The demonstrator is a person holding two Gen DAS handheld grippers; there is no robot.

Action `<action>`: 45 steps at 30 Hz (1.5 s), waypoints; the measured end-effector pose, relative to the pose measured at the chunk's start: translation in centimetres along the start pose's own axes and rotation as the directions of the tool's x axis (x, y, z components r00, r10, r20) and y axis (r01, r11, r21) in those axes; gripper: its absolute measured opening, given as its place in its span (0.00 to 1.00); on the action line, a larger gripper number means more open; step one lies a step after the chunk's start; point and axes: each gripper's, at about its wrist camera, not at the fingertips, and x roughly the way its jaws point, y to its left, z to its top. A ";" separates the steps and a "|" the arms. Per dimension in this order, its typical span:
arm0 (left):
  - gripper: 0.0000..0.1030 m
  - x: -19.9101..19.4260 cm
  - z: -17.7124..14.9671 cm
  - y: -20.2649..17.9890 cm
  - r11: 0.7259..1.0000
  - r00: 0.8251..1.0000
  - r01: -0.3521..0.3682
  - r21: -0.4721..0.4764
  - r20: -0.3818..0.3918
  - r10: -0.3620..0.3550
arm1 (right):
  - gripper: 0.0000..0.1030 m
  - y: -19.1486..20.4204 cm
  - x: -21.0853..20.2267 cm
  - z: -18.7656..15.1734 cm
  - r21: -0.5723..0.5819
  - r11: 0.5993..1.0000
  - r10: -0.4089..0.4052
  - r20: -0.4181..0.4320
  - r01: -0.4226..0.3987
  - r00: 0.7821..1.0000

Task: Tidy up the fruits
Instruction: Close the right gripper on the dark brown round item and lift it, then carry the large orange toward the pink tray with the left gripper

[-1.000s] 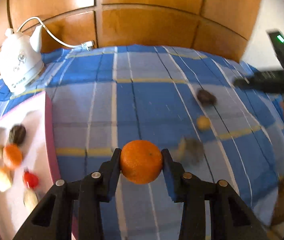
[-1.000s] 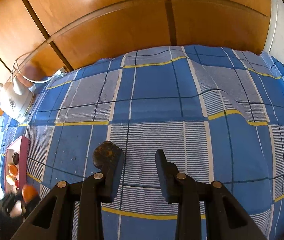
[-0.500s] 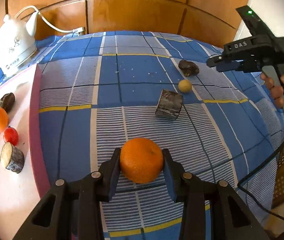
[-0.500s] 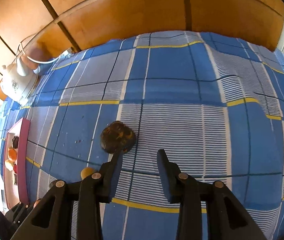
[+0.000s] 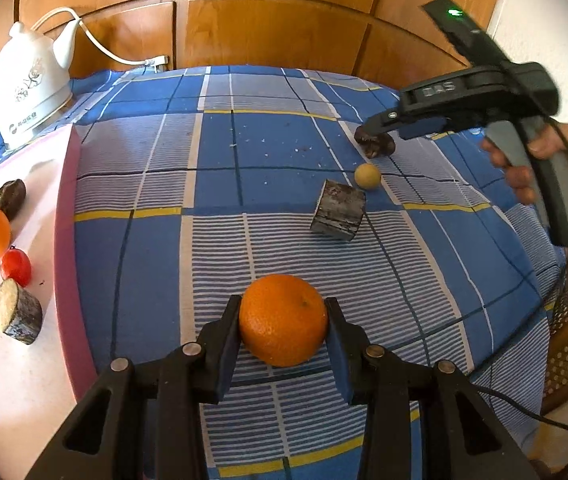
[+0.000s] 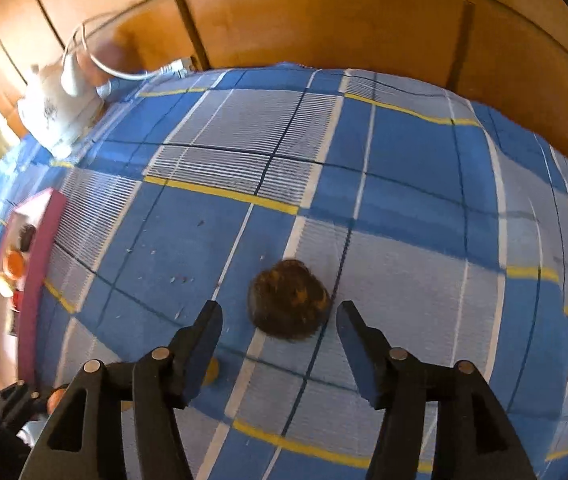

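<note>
1. Two hand-held grippers are at work over the blue checked cloth [image 5: 212, 168] on the worktop: the left hand-held gripper [image 5: 283, 320] pinches a round orange fruit [image 5: 283, 319] between its pads, above the cloth.
2. At 9 o'clock from it lies the pink-rimmed white tray [image 5: 66, 248], already carrying several fruits.
3. The right hand-held gripper [image 6: 279, 320] has just been opening its jaws; they stand spread, with nothing pressed between them.
4. A dark brown wrinkled fruit [image 6: 289, 300] lies on the cloth at 12 o'clock from the right fingertips, just beyond them and roughly centred on the gap.
5. It looks roundish, with no clear long axis, so any approach angle should suit.
6. The right hand is clearly the nearer one to it; the left is occupied.
7. A small yellow ball-shaped fruit [image 5: 367, 176] and a grey bark-covered block [image 5: 338, 213] wait nearby.
</note>
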 end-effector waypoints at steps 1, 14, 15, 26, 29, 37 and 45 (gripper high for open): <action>0.39 0.0 0.0 0.0 1.000 1.000 0.002 -0.002 0.000 -0.002 | 0.59 0.3 0.5 0.4 -0.022 1.000 -0.013 -0.008 0.013 1.000; 0.39 0.0 -0.1 0.1 1.000 1.000 0.009 -0.013 0.006 -0.009 | 0.48 -0.8 2.8 0.8 -0.045 0.998 -0.035 -0.061 0.032 0.998; 0.39 0.0 -0.1 0.1 1.000 1.000 0.010 -0.014 0.007 -0.010 | 0.48 -0.8 2.5 0.5 -0.057 0.997 -0.048 -0.056 0.045 0.997; 0.38 0.0 0.0 -0.2 1.000 1.000 -0.005 0.001 0.004 0.005 | 0.48 -3.9 2.1 -2.0 0.011 0.992 -0.125 -0.070 0.126 0.990; 0.38 -0.3 0.1 -0.2 1.000 1.000 -0.008 -0.001 0.007 0.008 | 0.48 -3.9 2.3 -1.7 0.014 0.993 -0.119 -0.064 0.120 0.991; 0.38 -2.4 -0.1 0.0 1.000 0.999 -0.019 -0.004 0.046 0.019 | 0.49 -3.9 2.2 -2.2 0.027 0.995 -0.095 -0.064 0.097 0.993; 0.38 -5.0 0.5 1.0 0.996 0.995 -0.048 -0.073 0.085 0.055 | 0.50 -4.0 2.3 -2.3 0.017 0.995 -0.097 -0.061 0.098 0.993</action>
